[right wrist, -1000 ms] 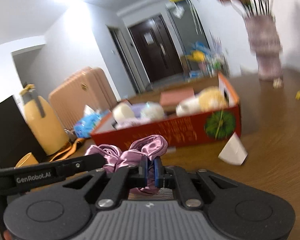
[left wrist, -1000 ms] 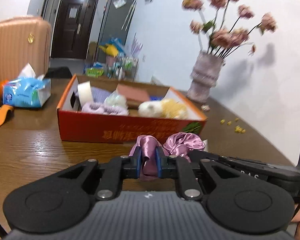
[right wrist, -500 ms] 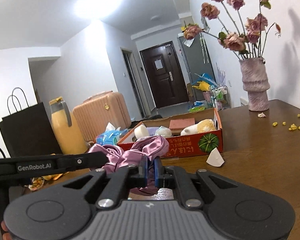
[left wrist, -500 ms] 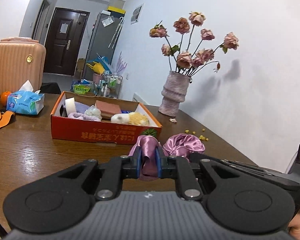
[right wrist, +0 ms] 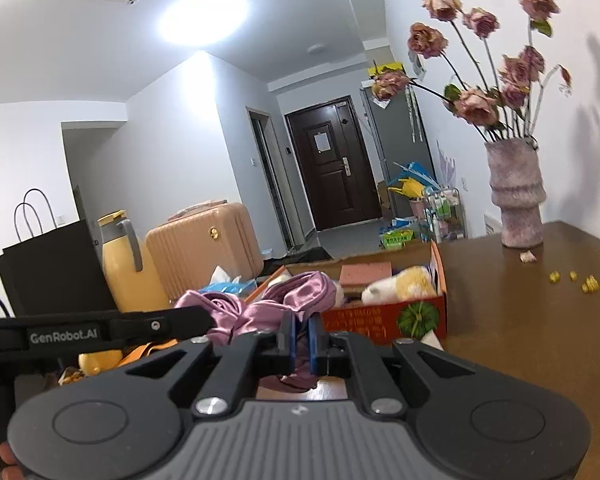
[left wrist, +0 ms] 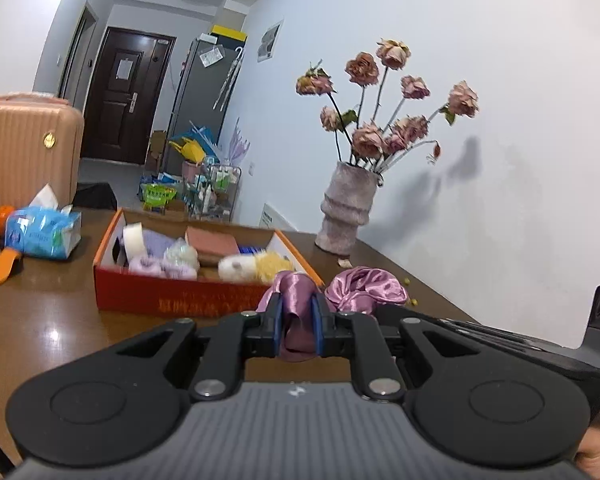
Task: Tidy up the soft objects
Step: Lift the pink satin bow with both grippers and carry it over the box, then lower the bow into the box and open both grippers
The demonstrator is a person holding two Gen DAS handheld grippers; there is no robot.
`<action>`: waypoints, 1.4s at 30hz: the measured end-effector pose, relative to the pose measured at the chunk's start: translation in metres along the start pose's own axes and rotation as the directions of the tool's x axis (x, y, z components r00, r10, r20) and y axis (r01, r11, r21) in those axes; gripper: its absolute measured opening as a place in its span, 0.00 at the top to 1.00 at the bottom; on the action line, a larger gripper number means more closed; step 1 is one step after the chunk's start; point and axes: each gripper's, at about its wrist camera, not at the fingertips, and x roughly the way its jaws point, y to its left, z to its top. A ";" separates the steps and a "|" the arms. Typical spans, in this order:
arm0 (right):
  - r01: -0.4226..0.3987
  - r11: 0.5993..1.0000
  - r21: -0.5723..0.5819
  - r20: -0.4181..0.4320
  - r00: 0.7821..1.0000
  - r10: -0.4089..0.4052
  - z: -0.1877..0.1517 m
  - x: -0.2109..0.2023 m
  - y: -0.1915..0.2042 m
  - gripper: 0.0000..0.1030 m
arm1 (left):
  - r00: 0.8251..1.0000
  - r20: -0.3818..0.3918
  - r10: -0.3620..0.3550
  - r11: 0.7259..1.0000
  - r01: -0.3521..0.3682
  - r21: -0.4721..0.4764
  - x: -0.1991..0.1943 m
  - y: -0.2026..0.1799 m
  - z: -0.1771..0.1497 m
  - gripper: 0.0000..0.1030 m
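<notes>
A pink satin cloth (left wrist: pixel 364 288) hangs between both grippers above the wooden table. My left gripper (left wrist: pixel 296 320) is shut on one end of it, a fold pinched between the blue pads. My right gripper (right wrist: pixel 300 338) is shut on the other end (right wrist: pixel 296 292); the left tool's arm (right wrist: pixel 100 330) reaches in from the left. Beyond stands a red cardboard box (left wrist: pixel 188 298) holding several soft things: a white roll, purple fluffy pieces, a cream and yellow plush (left wrist: pixel 256 266) and a pink sponge (left wrist: pixel 212 240).
A grey vase of dried roses (left wrist: pixel 346 208) stands at the table's back right by the wall, with yellow crumbs (right wrist: pixel 588 282) near it. A blue tissue pack (left wrist: pixel 40 230), a yellow jug (right wrist: pixel 128 264), a black paper bag (right wrist: pixel 56 264) and a peach suitcase (right wrist: pixel 208 248) are to the left.
Both grippers have risen and drawn back from the red box, carrying the satin cloth between them. The box now looks smaller and lower in both views.
</notes>
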 end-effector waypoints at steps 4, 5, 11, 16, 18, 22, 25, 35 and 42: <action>-0.003 1.000 0.003 -0.024 1.000 0.003 0.024 0.050 -0.016 0.94 | 0.999 -0.019 0.029 1.000 -0.029 0.013 0.053 0.018 0.027 0.85; -0.002 1.000 0.009 -0.038 0.999 0.002 0.031 0.067 -0.022 0.94 | 0.999 -0.027 0.035 0.999 -0.034 0.018 0.068 0.023 0.033 0.85; 0.028 0.999 0.038 -0.144 0.989 -0.022 0.058 0.174 -0.061 0.94 | 0.991 -0.116 0.069 0.997 -0.072 -0.023 0.164 0.066 0.057 0.85; 0.079 0.996 0.040 -0.277 0.959 -0.065 0.055 0.246 -0.084 0.95 | 0.970 -0.216 0.107 0.992 -0.118 -0.037 0.226 0.093 0.045 0.85; 0.087 0.996 0.032 -0.331 0.941 -0.071 0.049 0.267 -0.089 0.95 | 0.958 -0.262 0.117 0.992 -0.128 -0.023 0.242 0.101 0.034 0.84; 0.111 0.994 0.004 -0.379 0.920 -0.101 0.036 0.288 -0.091 0.94 | 0.959 -0.259 0.117 0.993 -0.120 0.006 0.249 0.105 0.023 0.73; 0.129 0.992 -0.004 -0.382 0.916 -0.121 0.033 0.289 -0.089 0.87 | 0.956 -0.250 0.154 0.988 -0.149 0.037 0.244 0.102 0.025 0.49; 0.151 0.988 -0.033 -0.263 0.952 -0.154 0.075 0.229 -0.076 0.64 | 0.966 -0.092 0.242 0.967 -0.233 0.101 0.174 0.083 0.058 0.19; 0.136 0.986 -0.091 -0.120 0.982 -0.147 0.087 0.140 -0.053 0.42 | 0.950 0.051 0.309 0.941 -0.313 0.129 0.093 0.062 0.056 0.06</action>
